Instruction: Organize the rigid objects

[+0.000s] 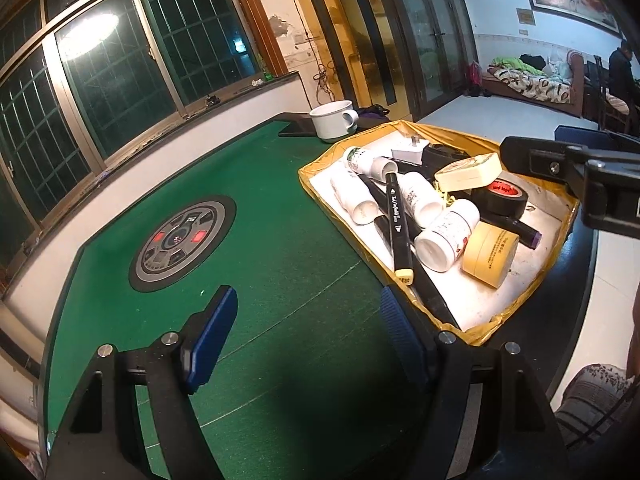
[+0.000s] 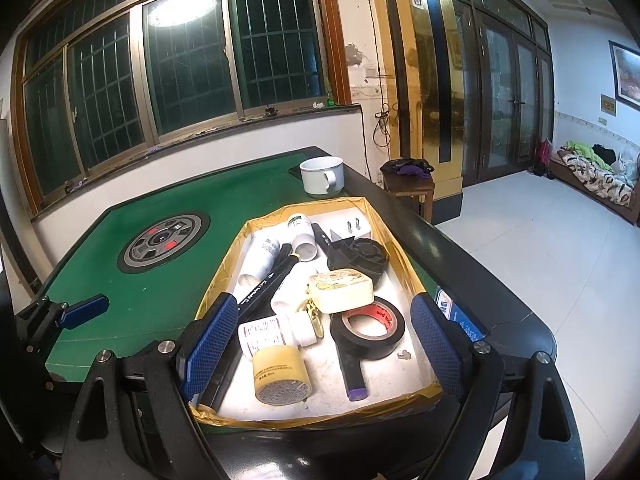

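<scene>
The left wrist view looks forward and downward from low over the near part of the green table [image 1: 168,208], with the tray [image 1: 492,320] off to its right. The right wrist view sits close above the near end of the tray [image 2: 224,280], facing down its length. Both take in the tray, the white cup [image 1: 332,120] and the far window [image 2: 180,60].

The worktop [image 2: 168,208] is green felt with a grey-and-black dial [image 2: 164,240] showing red squares. The tray [image 2: 404,256], right of the dial, is yellow-rimmed and white inside, holding white bottles [image 2: 262,334], black tape [image 2: 368,332] and a cream jar [image 2: 280,374].
</scene>
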